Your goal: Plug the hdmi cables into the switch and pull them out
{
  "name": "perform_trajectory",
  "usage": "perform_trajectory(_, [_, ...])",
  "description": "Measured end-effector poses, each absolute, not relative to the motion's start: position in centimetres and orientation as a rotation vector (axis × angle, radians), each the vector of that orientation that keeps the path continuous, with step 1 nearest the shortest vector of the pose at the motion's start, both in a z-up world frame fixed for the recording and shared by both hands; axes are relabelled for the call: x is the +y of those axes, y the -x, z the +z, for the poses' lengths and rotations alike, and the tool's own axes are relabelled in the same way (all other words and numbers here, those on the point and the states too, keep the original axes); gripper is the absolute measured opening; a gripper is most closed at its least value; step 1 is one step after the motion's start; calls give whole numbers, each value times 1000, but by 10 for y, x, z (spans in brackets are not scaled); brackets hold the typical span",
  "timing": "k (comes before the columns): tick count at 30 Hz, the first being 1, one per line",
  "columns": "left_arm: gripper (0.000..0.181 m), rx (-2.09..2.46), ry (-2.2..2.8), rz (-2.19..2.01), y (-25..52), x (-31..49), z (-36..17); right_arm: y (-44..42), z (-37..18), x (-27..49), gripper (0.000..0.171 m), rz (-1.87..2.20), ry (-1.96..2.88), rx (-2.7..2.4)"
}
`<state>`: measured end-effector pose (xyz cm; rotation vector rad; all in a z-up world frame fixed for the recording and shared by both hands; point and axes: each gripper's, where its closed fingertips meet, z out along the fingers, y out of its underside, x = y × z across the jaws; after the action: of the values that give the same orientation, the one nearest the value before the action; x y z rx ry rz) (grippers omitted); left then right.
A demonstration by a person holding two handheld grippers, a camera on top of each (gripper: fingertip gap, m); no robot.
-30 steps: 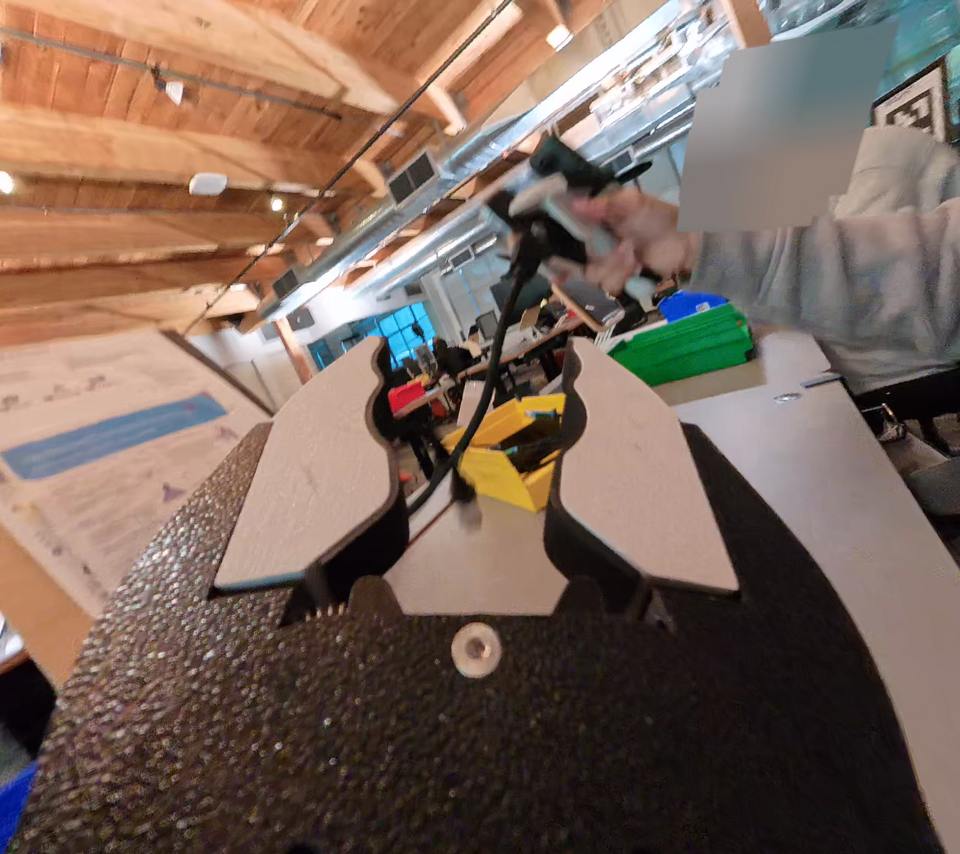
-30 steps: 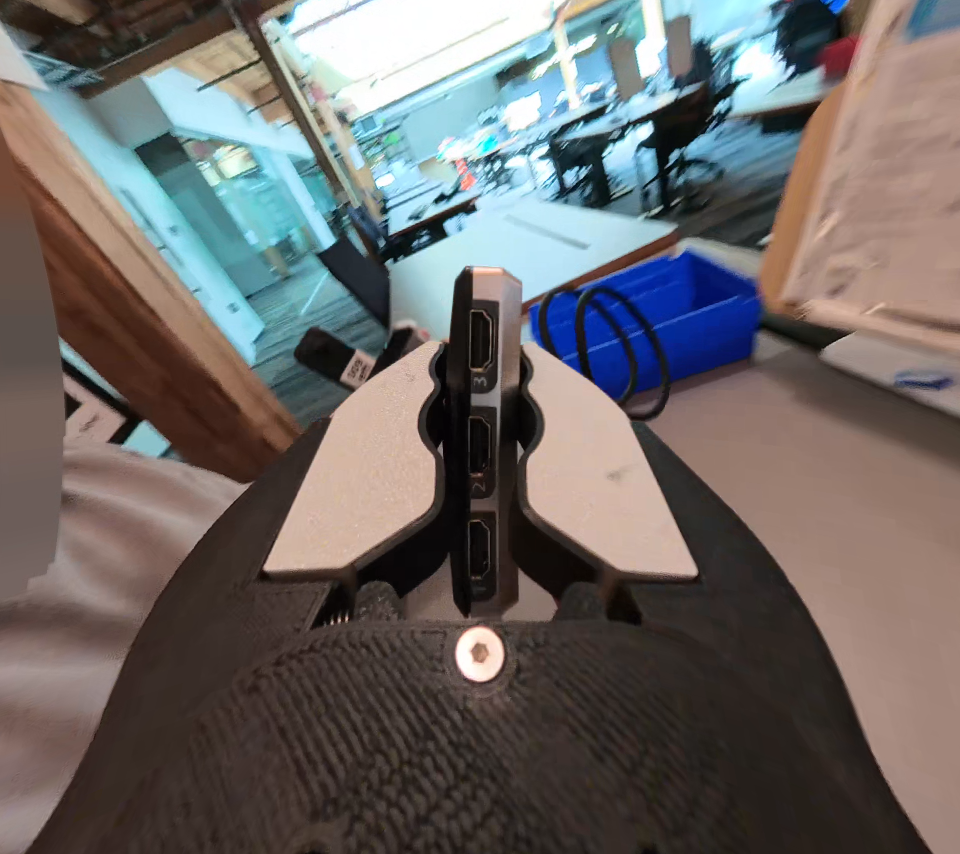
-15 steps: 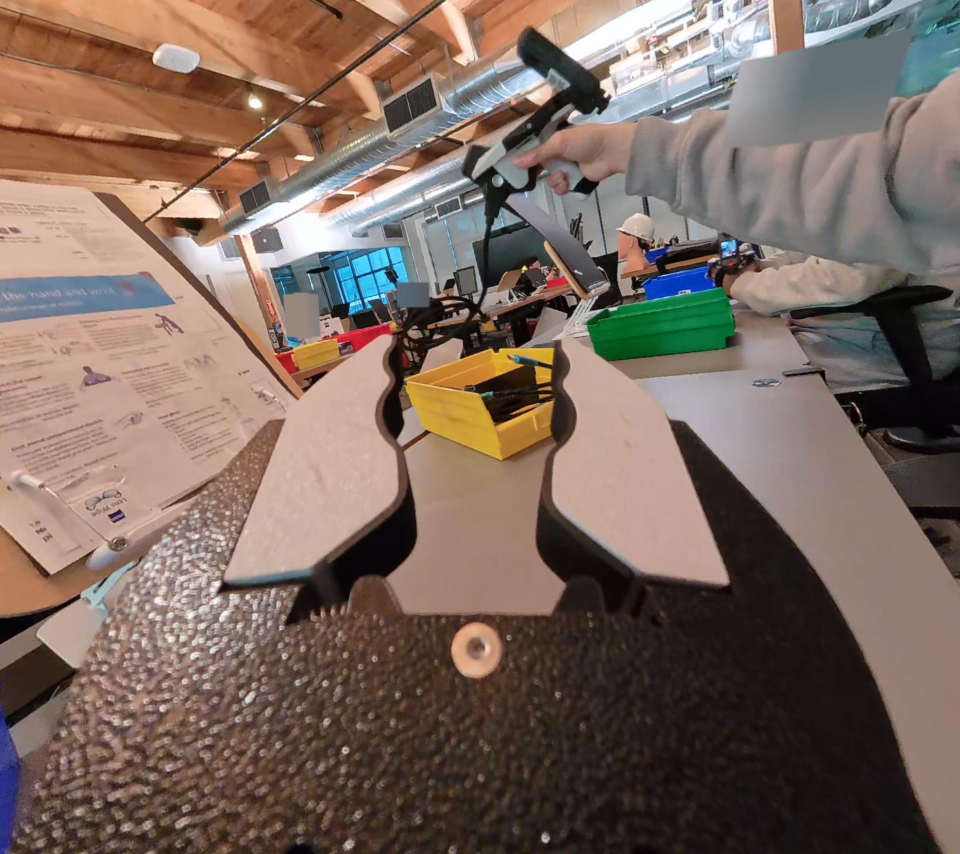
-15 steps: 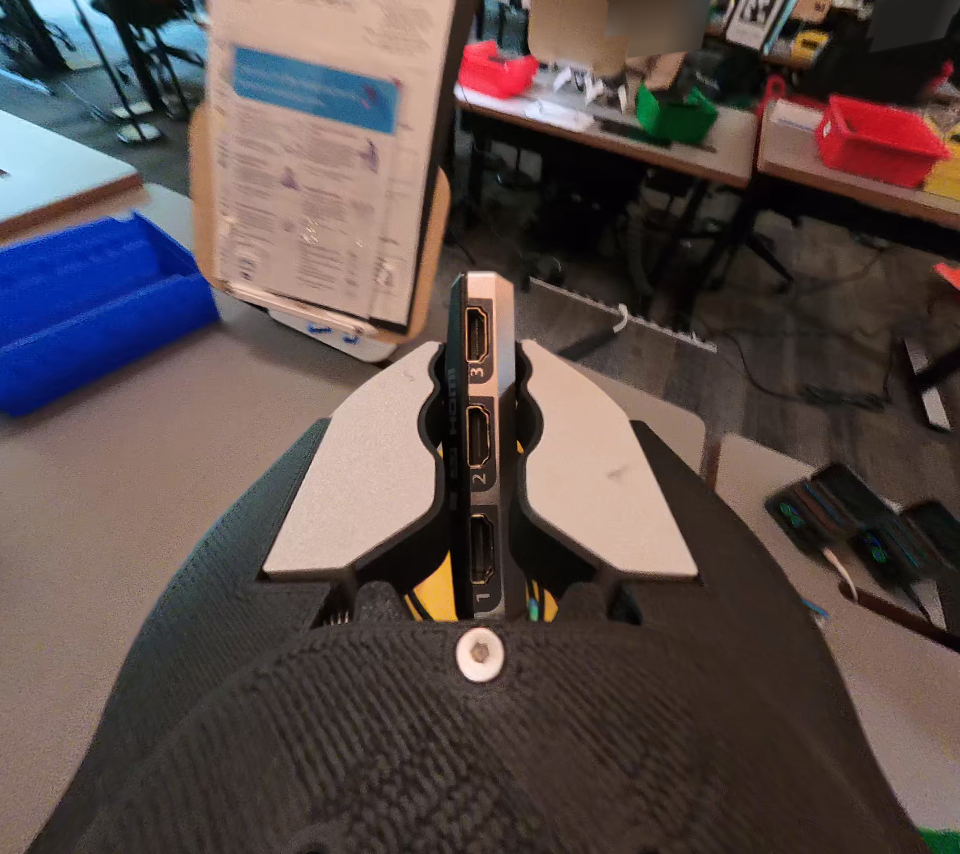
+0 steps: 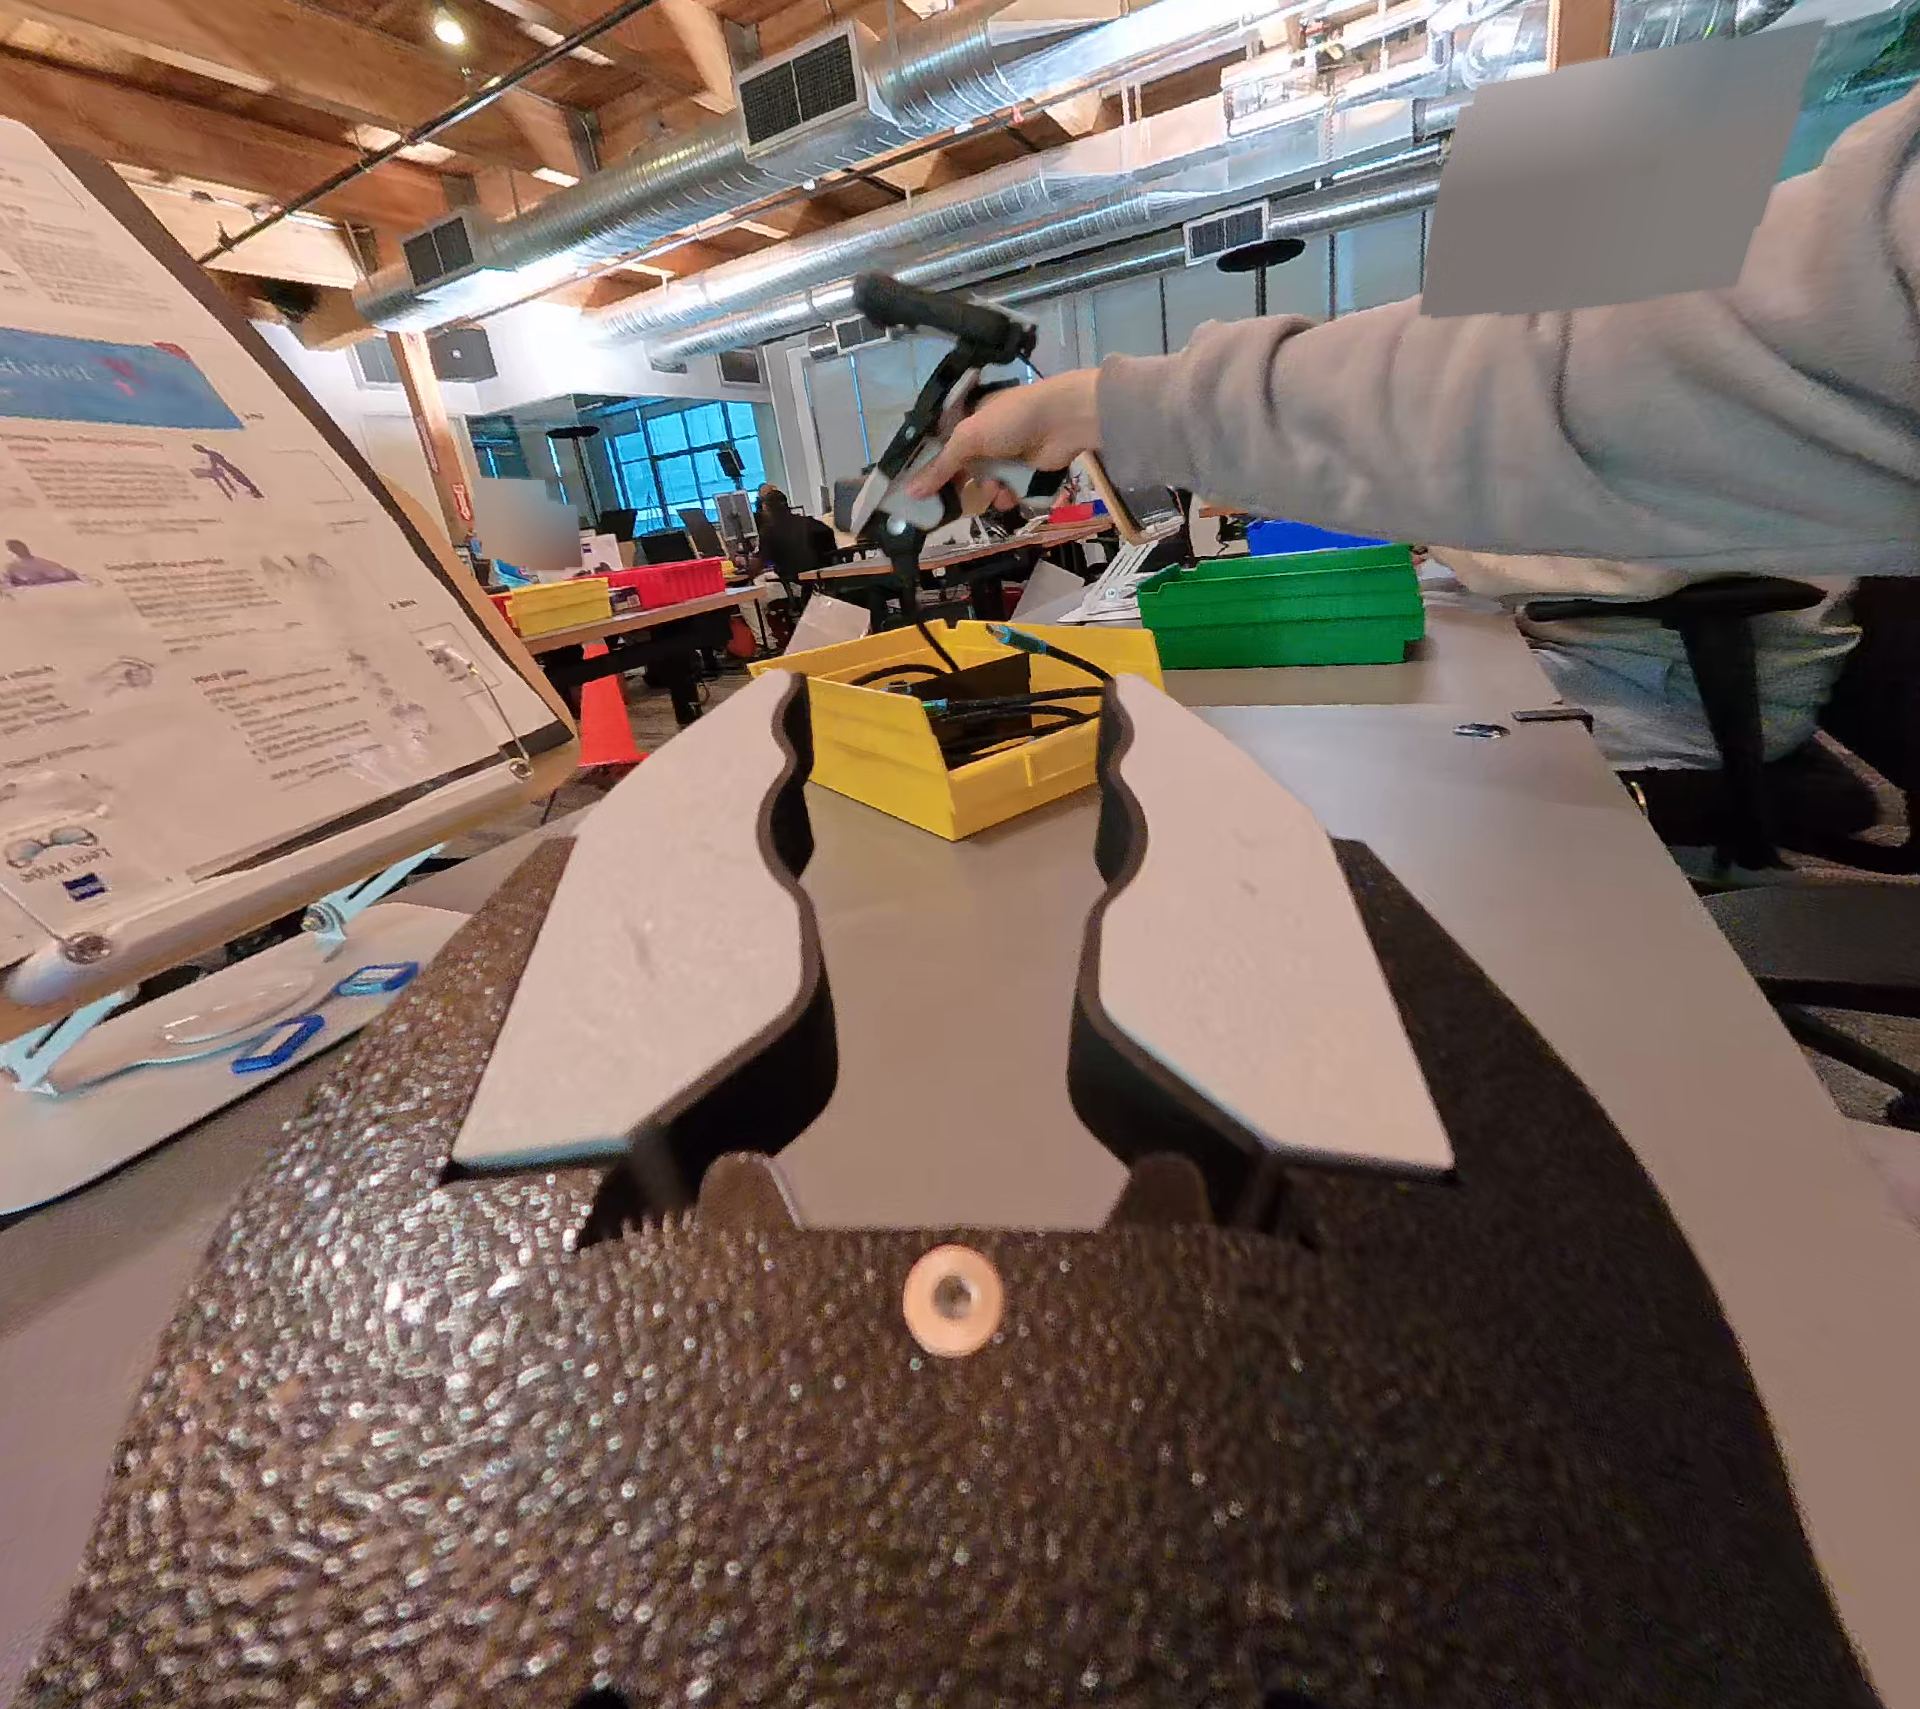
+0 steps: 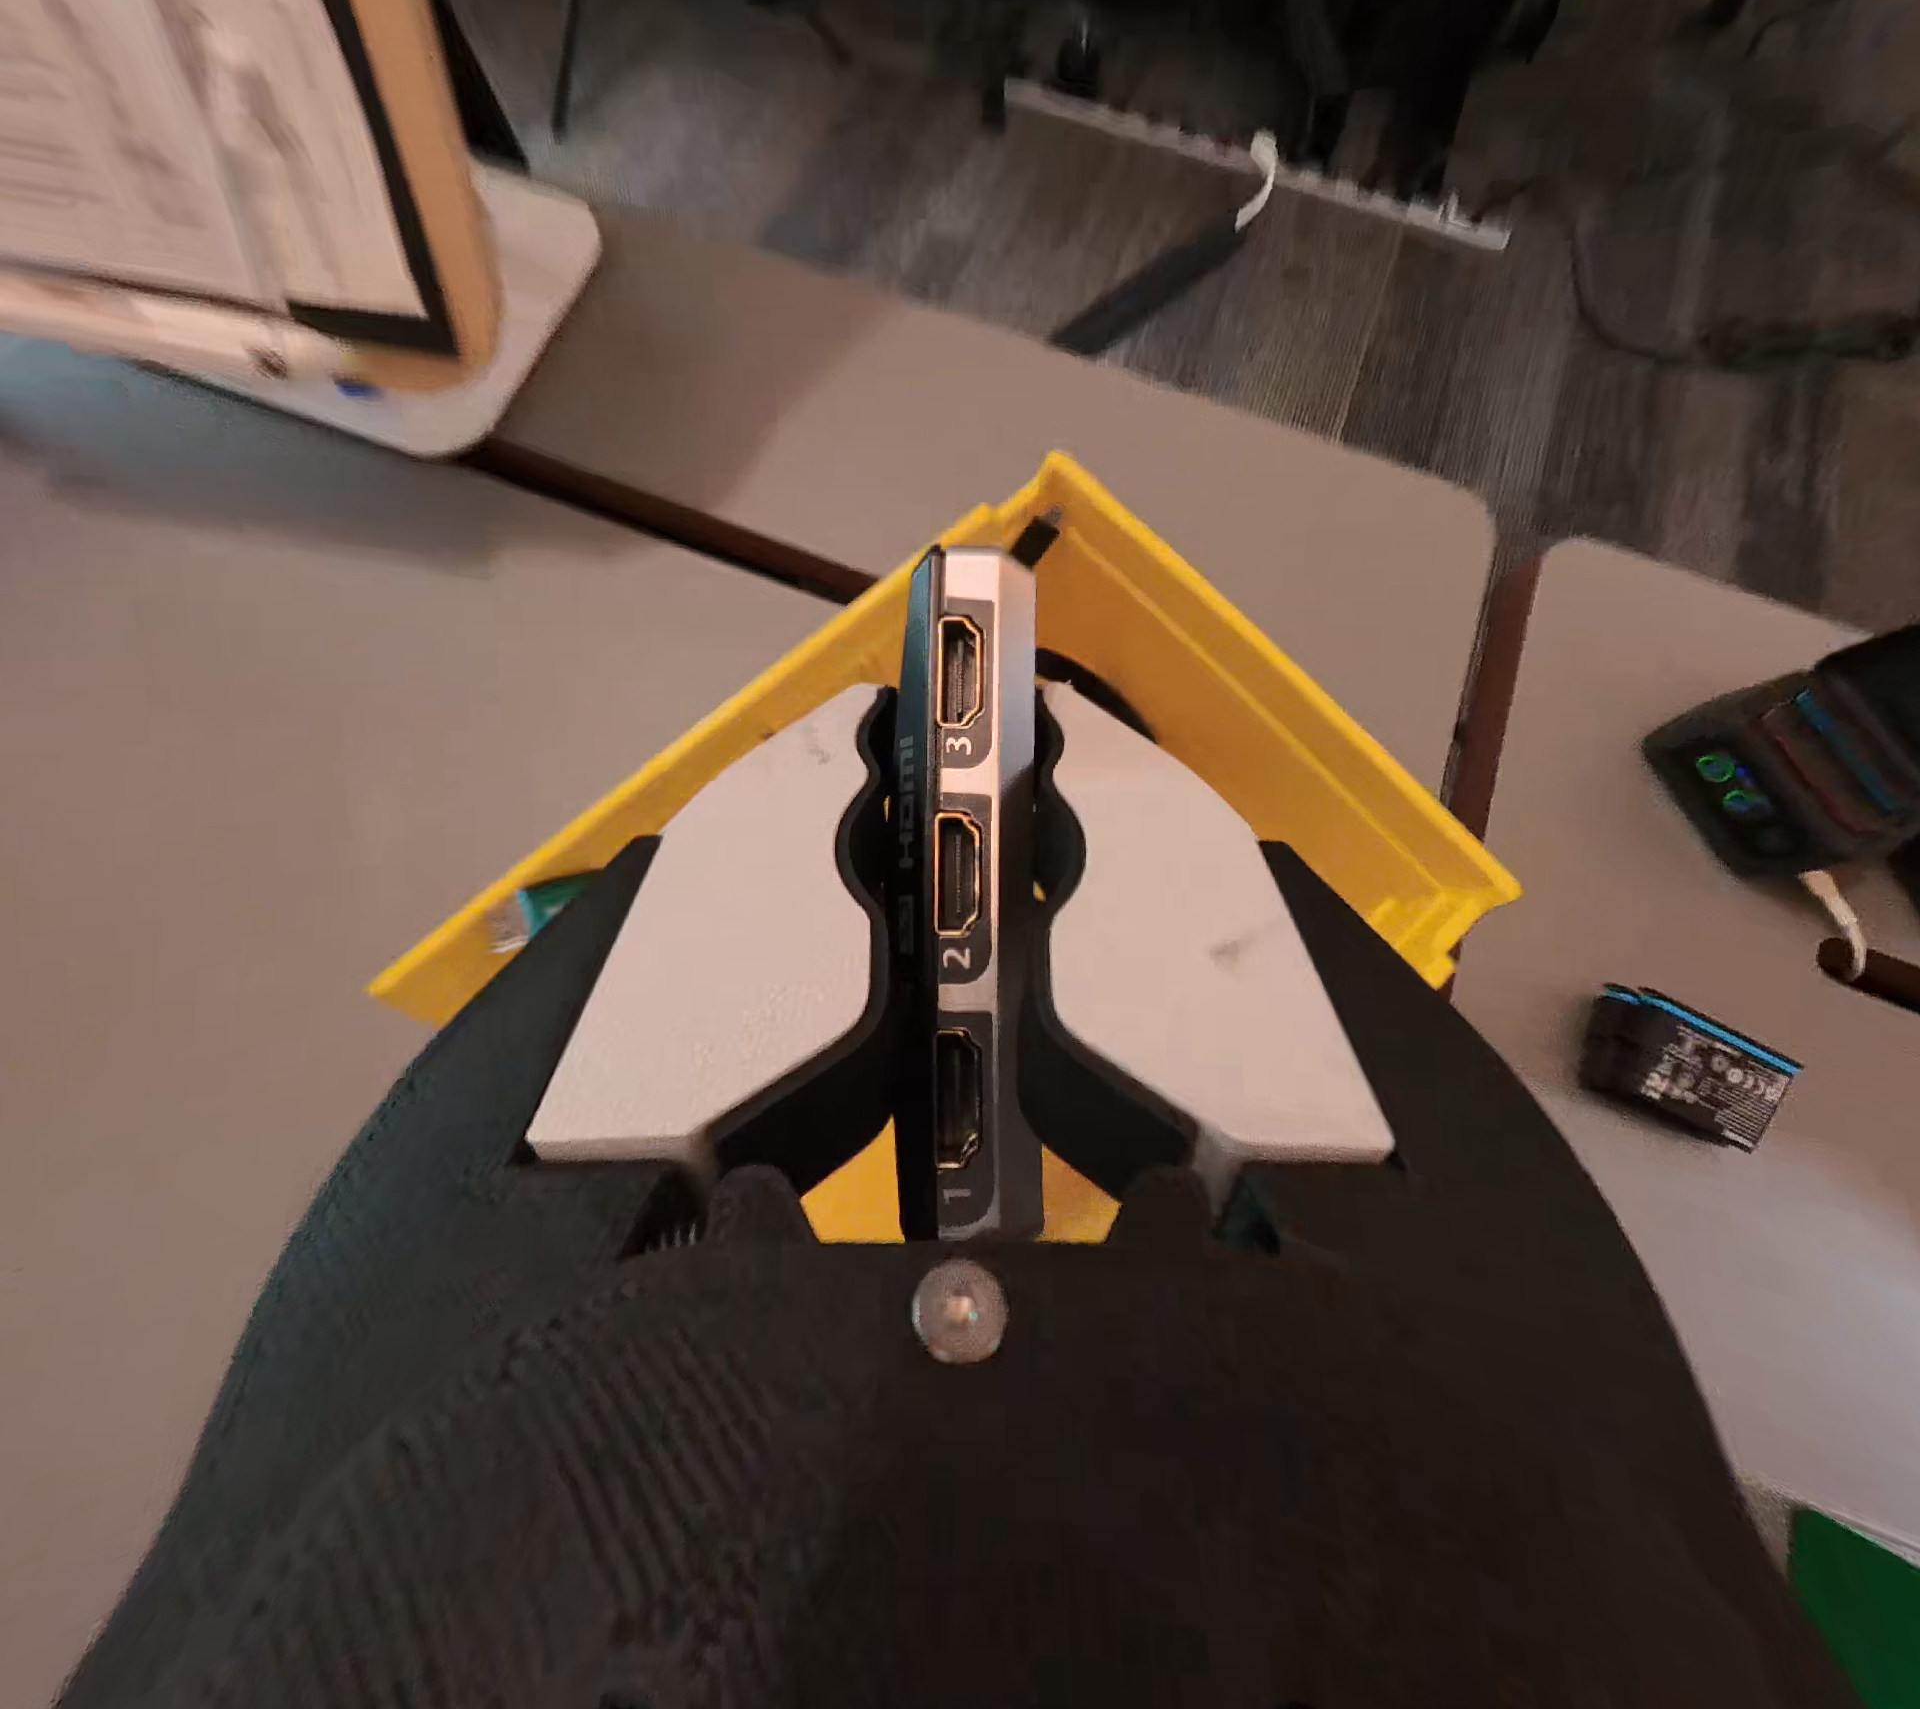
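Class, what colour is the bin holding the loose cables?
Yellow. The bin shows best in the left wrist view, cables inside.

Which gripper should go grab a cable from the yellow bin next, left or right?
Left. The left gripper is open, empty and facing the yellow bin of cables; the right gripper is shut on the switch.

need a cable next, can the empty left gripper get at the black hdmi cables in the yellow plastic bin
Probably yes. The left gripper is open and empty, bare grey table lies between it and the yellow plastic bin, and the black hdmi cables lie exposed inside.
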<state>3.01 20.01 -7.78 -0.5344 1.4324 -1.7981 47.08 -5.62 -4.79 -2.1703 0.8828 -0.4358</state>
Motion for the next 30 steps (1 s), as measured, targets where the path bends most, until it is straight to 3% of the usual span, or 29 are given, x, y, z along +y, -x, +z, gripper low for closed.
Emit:
perform_trajectory(8, [51, 1481, 581, -1829, -39, 192, -93, -489, -146, -19, 24, -366, 2500, 897])
perform_trajectory(14, [52, 1556, 578, -1823, -41, 181, -103, -502, -158, -3, 38, -396, 2459, 1006])
perform_trajectory(15, [52, 1567, 574, -1816, -41, 180, -104, -504, -156, -3, 47, -382, 2421, 1016])
perform_trajectory(16, [52, 1574, 571, -1812, -40, 180, -105, -504, -154, -2, 73, -343, 2379, 1027])
perform_trajectory(17, [52, 1575, 570, -1811, -40, 180, -105, -502, -151, -1, 82, -292, 2338, 1030])
perform_trajectory(22, [52, 1561, 591, -1872, -42, 177, -107, -503, -123, -18, 80, -444, 2204, 917])
perform_trajectory(30, [52, 1586, 581, -1872, -42, 170, -109, -458, -134, -15, 83, -431, 2337, 608])
